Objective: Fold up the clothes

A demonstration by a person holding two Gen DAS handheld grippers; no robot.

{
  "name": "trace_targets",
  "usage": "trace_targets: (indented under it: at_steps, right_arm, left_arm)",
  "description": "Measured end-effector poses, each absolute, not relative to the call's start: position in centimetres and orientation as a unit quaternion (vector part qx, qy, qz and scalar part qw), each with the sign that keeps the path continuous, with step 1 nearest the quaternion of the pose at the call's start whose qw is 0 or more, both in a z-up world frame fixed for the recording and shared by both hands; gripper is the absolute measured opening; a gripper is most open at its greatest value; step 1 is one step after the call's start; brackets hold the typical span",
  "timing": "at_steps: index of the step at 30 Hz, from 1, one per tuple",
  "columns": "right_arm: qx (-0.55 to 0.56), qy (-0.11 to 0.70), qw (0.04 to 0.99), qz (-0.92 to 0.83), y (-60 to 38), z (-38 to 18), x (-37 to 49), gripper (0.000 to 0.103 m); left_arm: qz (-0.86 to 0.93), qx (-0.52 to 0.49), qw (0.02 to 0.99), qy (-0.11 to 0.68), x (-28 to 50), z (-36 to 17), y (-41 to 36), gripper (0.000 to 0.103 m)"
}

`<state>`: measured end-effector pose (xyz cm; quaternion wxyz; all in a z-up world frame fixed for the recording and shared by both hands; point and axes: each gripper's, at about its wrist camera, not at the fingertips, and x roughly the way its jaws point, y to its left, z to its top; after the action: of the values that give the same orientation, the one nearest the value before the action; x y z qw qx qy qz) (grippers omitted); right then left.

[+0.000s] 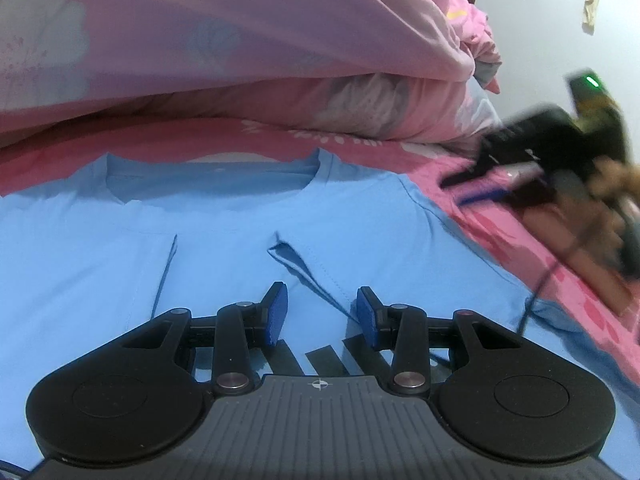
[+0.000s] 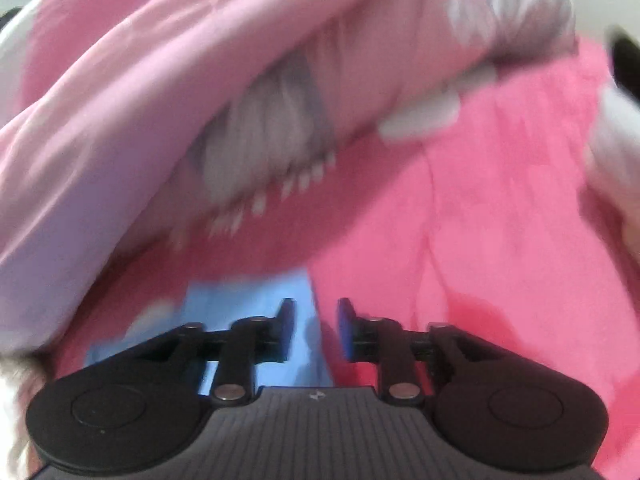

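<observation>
While the left gripper (image 1: pixel 322 312) overlooks the whole blue T-shirt (image 1: pixel 224 216), both grippers' jaws gape empty.

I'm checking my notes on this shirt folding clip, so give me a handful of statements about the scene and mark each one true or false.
1. The light blue T-shirt lies flat on the pink bed sheet with its neckline away from the left gripper. True.
2. The left gripper is clamped on a sleeve. False: its jaws stand apart over the shirt, with nothing pinched between them.
3. A pink quilt is heaped beyond the shirt's collar. True.
4. The right gripper holds a fold of blue cloth. False: its jaws are apart and empty, above the shirt's edge and the sheet.
5. The shirt is dark green. False: it is light blue, with dark stripes near the left gripper.
</observation>
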<state>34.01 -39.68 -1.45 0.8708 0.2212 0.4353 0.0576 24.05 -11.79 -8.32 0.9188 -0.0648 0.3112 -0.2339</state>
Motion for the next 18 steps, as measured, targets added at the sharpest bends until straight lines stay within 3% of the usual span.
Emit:
trace_targets:
  at_steps: [1,3,5,6,7,13,18]
  right_arm:
    - [0.219,0.449,0.864,0.064,-40.1,-1.9,32.8,0.047]
    - [0.212,0.475,0.851,0.072,-40.7,-3.1,30.9,0.047]
    - [0.19,0.468,0.858,0.087,-40.8,-3.8,28.7,0.038]
    - [0.166,0.47,0.863,0.084,-40.9,-3.8,27.7,0.027]
    - [0.141,0.472,0.866,0.08,-41.0,-3.8,26.6,0.022]
    - [0.067,0.473,0.877,0.051,-41.6,-1.0,23.0,0.023]
    - [-0.006,0.449,0.882,0.147,-36.7,-1.9,23.7,0.022]
  left_arm:
    - [-0.234,-0.066,0.919,0.311,24.0,-8.3,-11.7,0.039]
    - [-0.235,-0.07,0.918,0.312,24.1,-8.3,-11.6,0.039]
    - [-0.236,-0.075,0.917,0.313,24.2,-8.4,-11.4,0.039]
    - [-0.236,-0.078,0.916,0.314,24.2,-8.4,-11.4,0.038]
    - [-0.236,-0.08,0.916,0.315,24.3,-8.4,-11.3,0.038]
    - [-0.235,-0.08,0.916,0.315,24.2,-8.4,-11.3,0.038]
    - [-0.237,-0.09,0.914,0.316,24.3,-8.5,-11.1,0.038]
